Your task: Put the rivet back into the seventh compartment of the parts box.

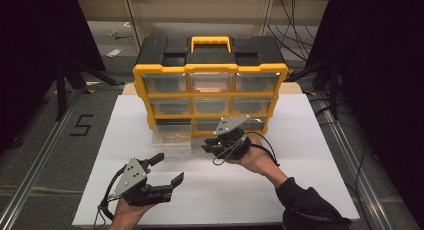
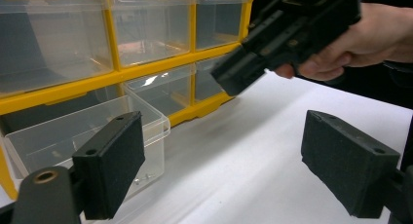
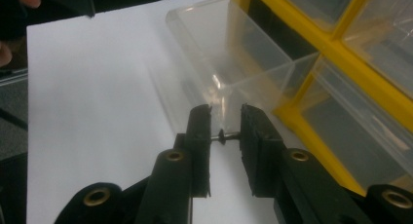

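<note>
Right hand-held gripper (image 3: 225, 124): jaws drawn close, pinching a small dark screw (image 3: 224, 136) crosswise between the pads; shank spans the gap, a washer-like collar sits mid-gap. Just ahead of the jaw tips stands the near corner of a clear plastic drawer (image 3: 229, 53), pulled out of the bottom row of a yellow-and-black organizer (image 3: 341, 58). The screw is held above the white surface (image 3: 97, 102), close before that drawer corner, not inside it.

High view: right hand-held gripper (image 1: 212, 146) is in front of the organizer's bottom row (image 1: 210, 80), right of the pulled-out drawer (image 1: 172, 137). The grey three-cornered plate on its top tilts toward the organizer.

Left hand-held gripper (image 2: 221, 170): jaws spread wide, nothing between the pads; bare white surface (image 2: 234, 156) shows in the gap. The drawer (image 2: 63, 136) sits beside its left jaw, the other gripper beyond its right jaw. In the high view the left hand-held gripper (image 1: 167, 170) lies nearer the person, left of and well apart from the right one.
</note>
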`<state>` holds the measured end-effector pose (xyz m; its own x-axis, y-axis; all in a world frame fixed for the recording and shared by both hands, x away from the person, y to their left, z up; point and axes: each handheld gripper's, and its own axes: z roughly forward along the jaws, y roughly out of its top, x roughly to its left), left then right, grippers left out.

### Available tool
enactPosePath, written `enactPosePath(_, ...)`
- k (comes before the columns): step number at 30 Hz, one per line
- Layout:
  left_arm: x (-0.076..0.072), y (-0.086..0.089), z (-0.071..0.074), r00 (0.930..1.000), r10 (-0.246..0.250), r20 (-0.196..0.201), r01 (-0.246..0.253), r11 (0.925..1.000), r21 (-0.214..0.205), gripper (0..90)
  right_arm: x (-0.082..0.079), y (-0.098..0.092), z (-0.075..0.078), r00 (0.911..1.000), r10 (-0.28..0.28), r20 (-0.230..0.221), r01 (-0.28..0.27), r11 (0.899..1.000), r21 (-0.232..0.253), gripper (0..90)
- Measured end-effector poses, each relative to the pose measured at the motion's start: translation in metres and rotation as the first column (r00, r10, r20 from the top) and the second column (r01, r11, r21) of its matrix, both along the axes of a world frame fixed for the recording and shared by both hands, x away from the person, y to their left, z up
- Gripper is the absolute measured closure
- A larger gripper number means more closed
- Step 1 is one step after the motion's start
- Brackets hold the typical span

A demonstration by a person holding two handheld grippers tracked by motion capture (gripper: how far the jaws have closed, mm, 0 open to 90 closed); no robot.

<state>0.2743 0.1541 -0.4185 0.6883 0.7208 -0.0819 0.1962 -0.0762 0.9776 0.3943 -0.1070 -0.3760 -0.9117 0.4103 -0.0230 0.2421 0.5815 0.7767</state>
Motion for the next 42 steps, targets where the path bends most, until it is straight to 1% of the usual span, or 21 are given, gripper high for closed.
enactPosePath(5, 0.000, 0.000, 0.000, 1.0000, -0.001, 0.002, 0.001, 1.0000, 0.001, 15.5, 0.011, 0.015, 0.003, 1.0000, -0.006, 0.003, 0.006, 1.000, 0.012, 75.3)
enactPosePath(9, 0.000, 0.000, 0.000, 1.0000, 0.001, 0.000, -0.001, 1.0000, -0.002, 15.5, 0.017, 0.026, 0.006, 0.9999, -0.009, -0.004, 0.009, 1.000, 0.009, 75.3)
enactPosePath(10, 0.000, 0.000, 0.000, 1.0000, -0.002, 0.009, 0.002, 1.0000, -0.003, 15.5, 0.019, 0.029, 0.007, 1.0000, -0.009, -0.003, 0.009, 1.000, 0.010, 75.3)
enactPosePath(11, 0.001, 0.001, 0.000, 0.9997, -0.002, 0.025, 0.002, 1.0000, 0.004, 15.5, 0.021, 0.032, 0.007, 0.9999, -0.011, -0.003, 0.011, 1.000, 0.009, 75.3)
enactPosePath(12, 0.003, 0.002, 0.001, 0.9989, 0.000, 0.047, -0.001, 0.9998, 0.021, 15.5, 0.022, 0.034, 0.007, 0.9999, -0.011, -0.004, 0.011, 1.000, 0.009, 75.3)
enactPosePath(13, 0.000, 0.001, 0.001, 0.9999, 0.009, 0.014, -0.009, 1.0000, 0.004, 15.5, 0.024, 0.037, 0.007, 0.9999, -0.013, -0.006, 0.013, 1.000, 0.010, 75.3)
enactPosePath(14, 0.000, 0.001, 0.001, 0.9998, 0.012, 0.014, -0.012, 0.9999, 0.004, 15.5, 0.025, 0.039, 0.008, 0.9999, -0.013, -0.006, 0.013, 1.000, 0.005, 75.3)
enactPosePath(15, 0.001, 0.002, 0.001, 0.9996, 0.012, 0.026, -0.012, 0.9999, 0.010, 15.5, 0.027, 0.041, 0.008, 0.9998, -0.018, -0.010, 0.018, 1.000, 0.005, 75.3)
enactPosePath(16, 0.000, 0.003, 0.001, 0.9986, 0.045, 0.026, -0.046, 0.9987, 0.021, 15.5, 0.029, 0.043, 0.008, 0.9998, -0.017, -0.006, 0.017, 1.000, 0.006, 75.3)
enactPosePath(17, 0.000, 0.002, 0.001, 0.9991, 0.038, 0.020, -0.038, 0.9992, 0.015, 15.5, 0.030, 0.045, 0.007, 0.9997, -0.021, -0.011, 0.021, 1.000, 0.007, 75.3)
enactPosePath(18, 0.006, 0.008, 0.004, 0.9936, 0.024, 0.111, -0.036, 0.9938, 0.105, 15.5, 0.032, 0.046, 0.007, 0.9997, -0.021, -0.014, 0.021, 1.000, 0.006, 75.3)
enactPosePath(19, 0.007, 0.009, 0.004, 0.9934, 0.005, 0.115, -0.018, 0.9935, 0.112, 15.5, 0.033, 0.048, 0.007, 0.9996, -0.023, -0.015, 0.023, 1.000, 0.005, 75.2)
enactPosePath(20, 0.000, 0.001, 0.000, 1.0000, 0.001, 0.004, -0.001, 1.0000, -0.003, 15.5, 0.034, 0.050, 0.007, 0.9994, -0.026, -0.023, 0.026, 1.000, 0.000, 75.3)
enactPosePath(26, 0.000, 0.001, 0.000, 1.0000, -0.001, 0.004, 0.001, 1.0000, -0.003, 15.5, 0.041, 0.061, 0.002, 0.9987, -0.038, -0.035, 0.038, 0.999, -0.004, 75.2)
enactPosePath(31, 0.000, 0.001, 0.000, 1.0000, -0.001, 0.004, 0.001, 1.0000, -0.005, 15.5, 0.044, 0.072, -0.001, 0.9986, -0.034, -0.040, 0.034, 0.999, -0.009, 74.9)
enactPosePath(33, 0.000, 0.001, 0.000, 1.0000, -0.002, 0.004, 0.002, 1.0000, -0.004, 15.5, 0.045, 0.077, -0.001, 0.9987, -0.027, -0.043, 0.026, 0.999, -0.018, 74.6)
enactPosePath(36, -0.001, 0.001, 0.001, 1.0000, -0.003, 0.005, 0.003, 1.0000, -0.004, 15.5, 0.046, 0.083, -0.002, 0.9986, -0.016, -0.050, 0.014, 0.999, -0.040, 68.3)
enactPosePath(37, -0.001, 0.001, 0.001, 1.0000, -0.002, 0.004, 0.002, 1.0000, -0.004, 15.5, 0.046, 0.084, -0.002, 0.9982, -0.020, -0.057, 0.018, 0.999, -0.040, 66.4)
enactPosePath(38, -0.001, 0.001, 0.001, 1.0000, -0.003, 0.005, 0.003, 1.0000, -0.003, 15.5, 0.047, 0.085, -0.002, 0.9983, -0.012, -0.057, 0.010, 0.999, -0.041, 65.1)
enactPosePath(42, -0.001, 0.002, 0.001, 1.0000, -0.001, 0.003, 0.001, 1.0000, -0.005, 15.5, 0.045, 0.086, 0.001, 0.9986, -0.017, -0.050, 0.015, 0.999, -0.037, 62.3)
